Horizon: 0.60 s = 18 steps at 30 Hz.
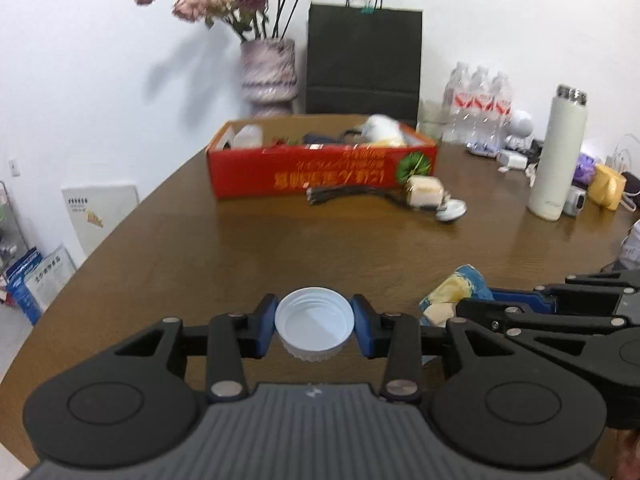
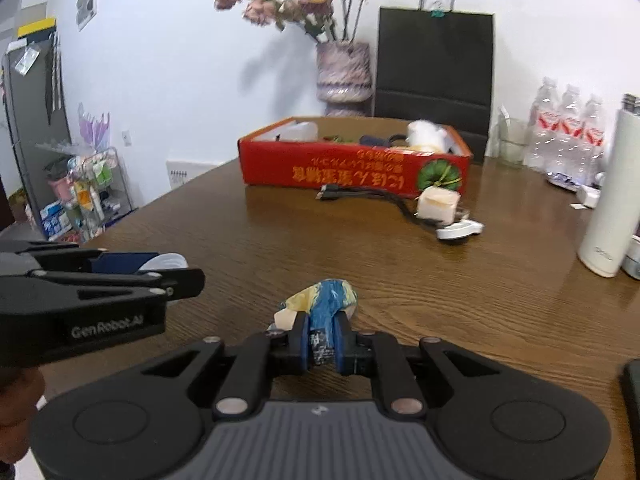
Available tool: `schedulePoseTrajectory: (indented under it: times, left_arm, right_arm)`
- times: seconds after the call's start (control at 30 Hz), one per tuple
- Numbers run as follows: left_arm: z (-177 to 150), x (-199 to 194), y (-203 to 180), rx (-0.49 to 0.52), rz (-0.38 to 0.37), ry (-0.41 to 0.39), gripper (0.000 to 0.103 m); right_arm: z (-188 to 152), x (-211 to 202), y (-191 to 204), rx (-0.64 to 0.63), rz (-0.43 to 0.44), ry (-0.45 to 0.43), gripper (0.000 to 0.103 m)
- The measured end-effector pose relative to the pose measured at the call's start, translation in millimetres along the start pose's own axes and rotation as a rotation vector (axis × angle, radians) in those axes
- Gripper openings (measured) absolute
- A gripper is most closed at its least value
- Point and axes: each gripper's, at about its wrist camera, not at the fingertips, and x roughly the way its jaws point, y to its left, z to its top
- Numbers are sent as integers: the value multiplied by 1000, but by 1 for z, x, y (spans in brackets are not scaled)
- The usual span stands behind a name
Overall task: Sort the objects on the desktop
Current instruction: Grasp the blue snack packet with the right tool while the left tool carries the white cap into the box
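Nearest, the left gripper (image 1: 314, 326) was clamped on a white cap (image 1: 314, 322), open side up, its 2 blue pads pressed against the rim at 9 and 3 o'clock. Just beside it at 3 o'clock, the right gripper (image 2: 323, 340) was squeezed tight on a blue and yellow wrapper (image 2: 326, 306), which stuck out ahead toward 12 o'clock above the brown table (image 2: 460, 300). Further off at 12 o'clock lay a black cable (image 1: 348, 193), a small cream box (image 1: 425, 194) and a white round gadget (image 1: 452, 211). Behind these sat a red box (image 1: 320, 172) holding assorted items. At 2 o'clock a white flask (image 1: 558, 156) stood upright. Farthest back stood a vase (image 1: 269, 76) and a black bag (image 1: 364, 58).
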Motion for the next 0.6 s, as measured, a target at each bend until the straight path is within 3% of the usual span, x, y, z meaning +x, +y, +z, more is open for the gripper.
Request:
schedulePoseTrajectory:
  times: [0.23, 0.5, 0.6]
  left_arm:
    - [34, -3, 1, -44, 1, -110, 41]
    - [82, 20, 13, -44, 15, -169, 41]
    - [111, 46, 30, -100, -77, -120, 41]
  right_arm:
    - [24, -22, -7, 41, -5, -147, 11]
    - [82, 10, -23, 43, 4, -227, 12]
    - [108, 31, -32, 44, 6, -232, 12]
